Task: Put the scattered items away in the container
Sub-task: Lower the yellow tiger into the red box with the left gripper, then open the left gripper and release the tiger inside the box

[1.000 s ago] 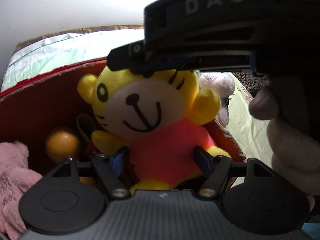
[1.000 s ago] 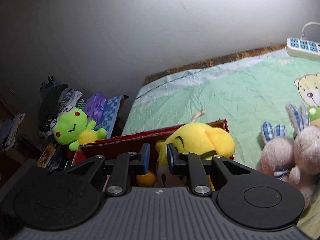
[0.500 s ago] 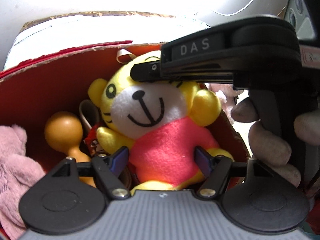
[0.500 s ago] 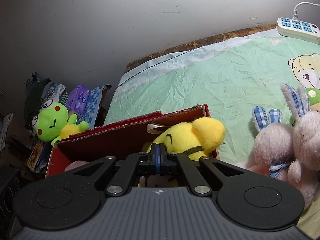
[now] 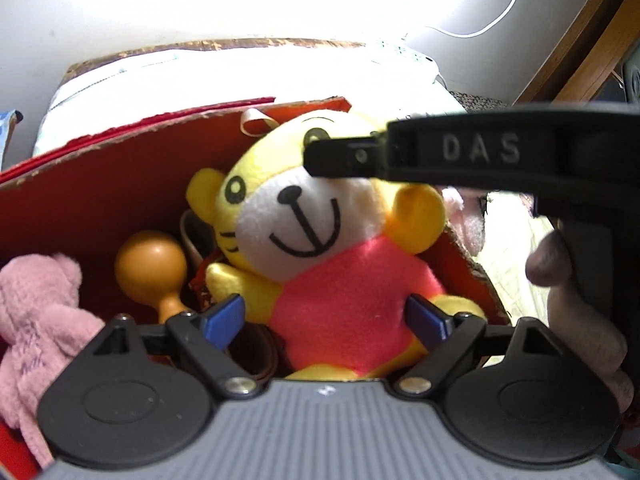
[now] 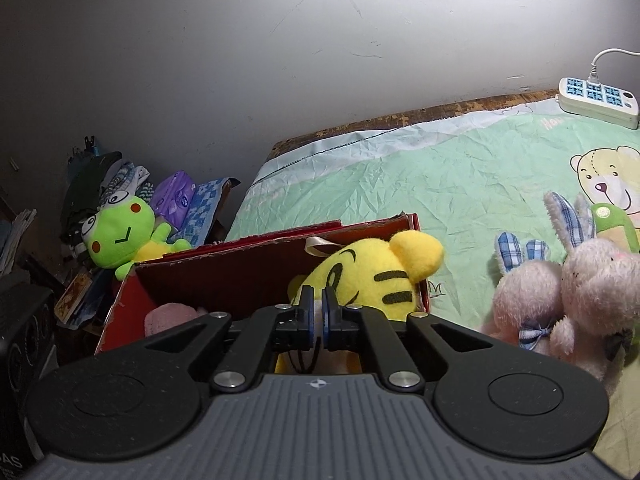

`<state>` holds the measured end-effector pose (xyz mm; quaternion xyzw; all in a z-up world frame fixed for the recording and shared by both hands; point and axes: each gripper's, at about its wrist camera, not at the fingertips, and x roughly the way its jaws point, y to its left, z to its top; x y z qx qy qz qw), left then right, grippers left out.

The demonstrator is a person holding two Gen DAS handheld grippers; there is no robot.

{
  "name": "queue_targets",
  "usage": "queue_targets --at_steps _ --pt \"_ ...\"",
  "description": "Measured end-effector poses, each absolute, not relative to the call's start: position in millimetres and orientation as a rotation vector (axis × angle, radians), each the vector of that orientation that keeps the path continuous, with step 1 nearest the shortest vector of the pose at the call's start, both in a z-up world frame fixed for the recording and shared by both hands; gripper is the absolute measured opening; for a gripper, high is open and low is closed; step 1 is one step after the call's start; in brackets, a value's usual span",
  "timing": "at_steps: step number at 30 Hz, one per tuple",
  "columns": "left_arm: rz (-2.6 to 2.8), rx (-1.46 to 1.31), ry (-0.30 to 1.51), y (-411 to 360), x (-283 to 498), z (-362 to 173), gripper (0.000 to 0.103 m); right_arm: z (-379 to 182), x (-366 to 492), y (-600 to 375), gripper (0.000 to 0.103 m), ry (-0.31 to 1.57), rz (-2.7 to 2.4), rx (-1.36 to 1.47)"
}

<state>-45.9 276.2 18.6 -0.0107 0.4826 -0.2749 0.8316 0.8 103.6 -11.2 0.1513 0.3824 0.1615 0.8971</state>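
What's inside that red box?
In the red box: a yellow tiger plush, an orange wooden maraca, a pink plush. Whatever lies beneath them is covered.

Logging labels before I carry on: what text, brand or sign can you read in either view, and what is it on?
"DAS": raised letters on the right gripper body, left wrist view.
"AS": cut-off letters on a black object at the bottom left edge, right wrist view.
Green bedsheet: yellow lettering at the far edge, too blurred to read.
Purple packet: label too small to read.

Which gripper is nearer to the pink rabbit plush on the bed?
Right. The right gripper is over the red box beside the pink rabbit plush; the left gripper, jaws opening, straddles the tiger plush inside it.
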Motion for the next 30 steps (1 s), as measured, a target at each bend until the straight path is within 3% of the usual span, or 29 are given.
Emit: queue_targets --at_steps 15,19,30 --pt "-0.552 -0.002 0.991 271.7 -61.3 29.5 0.087 -15.8 -22.3 94.5 0.002 0.808 0.33 0.361" --pt "-0.519 0.011 0.997 267.4 -62.8 29.9 0.087 -14.5 -31.0 91.2 0.009 0.802 0.346 0.371" --pt "-0.443 0.059 0.98 260.4 -72.0 32.0 0.087 -13.4 -59.1 91.1 0.011 0.696 0.298 0.341"
